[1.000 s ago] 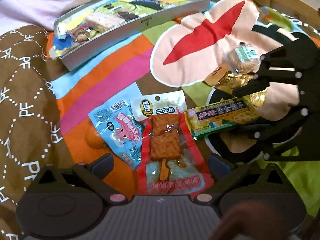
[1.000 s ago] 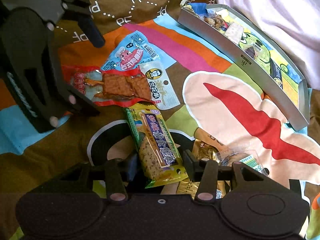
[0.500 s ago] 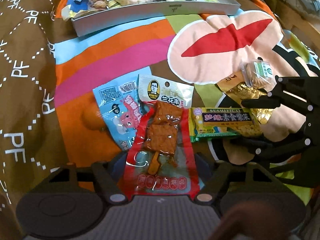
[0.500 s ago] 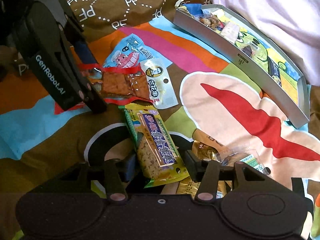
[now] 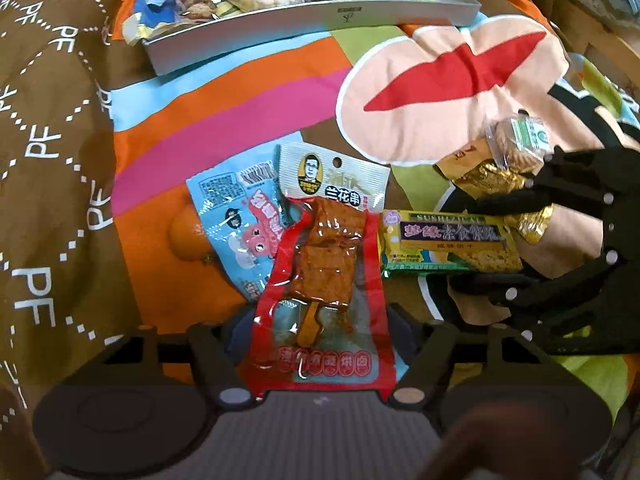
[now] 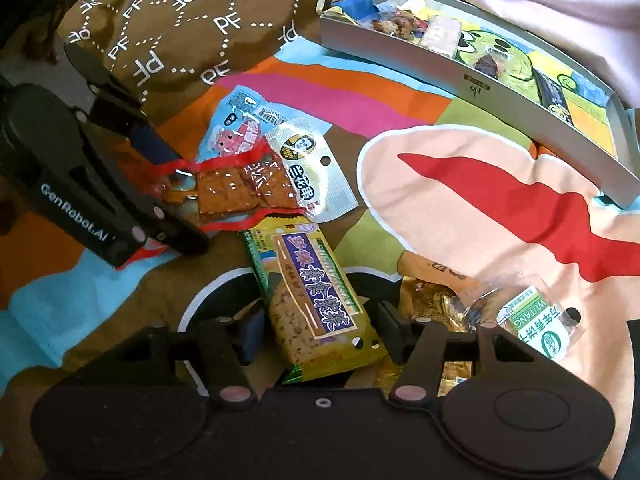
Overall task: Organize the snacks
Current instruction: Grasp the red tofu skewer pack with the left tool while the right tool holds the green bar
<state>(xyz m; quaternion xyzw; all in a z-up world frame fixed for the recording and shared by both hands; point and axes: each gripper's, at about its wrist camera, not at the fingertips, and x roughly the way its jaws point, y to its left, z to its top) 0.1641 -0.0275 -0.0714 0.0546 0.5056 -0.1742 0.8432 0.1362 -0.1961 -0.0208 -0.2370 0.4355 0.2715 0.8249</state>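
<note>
Pick-up step in hand. Left gripper [image 5: 320, 328]: fingers spread, red tofu-skewer packet [image 5: 324, 276] lying between them on the bedspread [image 5: 240, 92]. Right gripper [image 6: 316, 330]: fingers spread astride yellow cracker bar [image 6: 316, 308]. Next: closing, then carrying to grey tray [image 6: 500, 92] ahead.

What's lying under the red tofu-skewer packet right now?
The red tofu-skewer packet overlaps the right edge of the blue snack packet, which partly covers an orange fruit. Elsewhere the patterned bedspread shows around it; directly beneath is hidden.
</note>
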